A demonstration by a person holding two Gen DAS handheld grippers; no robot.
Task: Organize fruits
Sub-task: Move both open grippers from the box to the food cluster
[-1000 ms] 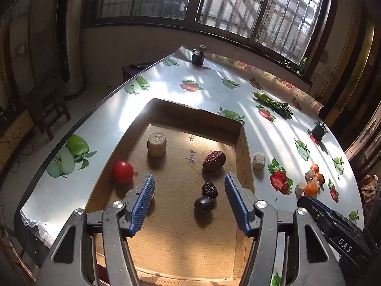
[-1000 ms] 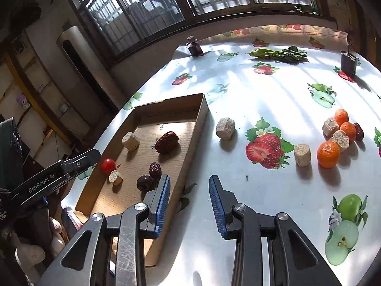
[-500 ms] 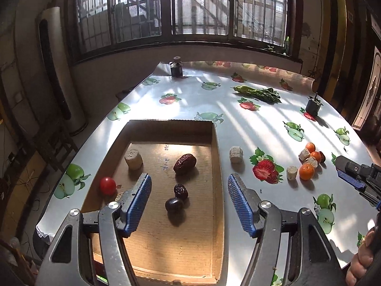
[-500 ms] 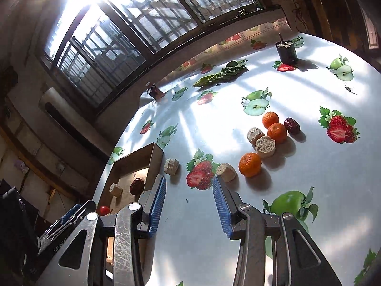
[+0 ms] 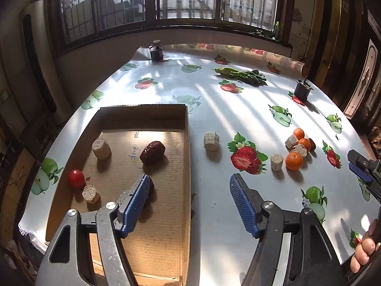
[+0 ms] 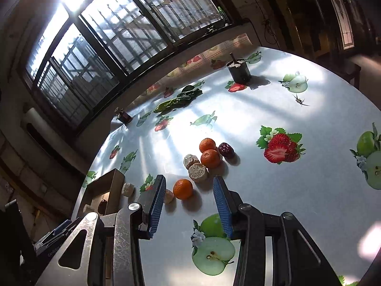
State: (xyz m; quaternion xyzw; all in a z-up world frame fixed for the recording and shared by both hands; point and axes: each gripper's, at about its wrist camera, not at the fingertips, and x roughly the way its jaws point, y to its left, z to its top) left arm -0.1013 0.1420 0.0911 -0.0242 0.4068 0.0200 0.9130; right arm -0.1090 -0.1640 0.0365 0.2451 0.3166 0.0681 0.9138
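Note:
A cardboard tray [image 5: 187, 140] on the left holds a red date [image 5: 152, 152], a cherry tomato [image 5: 76, 178], two beige chunks [image 5: 101, 145] and a dark date [image 5: 152, 186] half hidden by a finger. My left gripper [image 5: 189, 181] hovers over the tray's right wall; its jaws are opening with nothing between them. Right of the tray lie loose beige chunks [image 5: 211, 140], oranges [image 5: 294, 160] and a date [image 5: 312, 144]. My right gripper [image 6: 189, 180] stands open above the table, and the nearest orange [image 6: 182, 188] lies just beyond its tips, untouched.
A dark cup [image 6: 239, 71], a green vegetable bundle [image 5: 240, 74] and a small jar [image 5: 156, 52] stand toward the far window side. The table's rounded edge [image 5: 47, 157] runs close along the tray's left. A person's fingers [image 5: 364, 250] show at the lower right.
My left gripper has shifted right from over the tray's middle to its right wall, its jaws wider. My right gripper has swung away from the tray to the orange cluster, rolling as it went.

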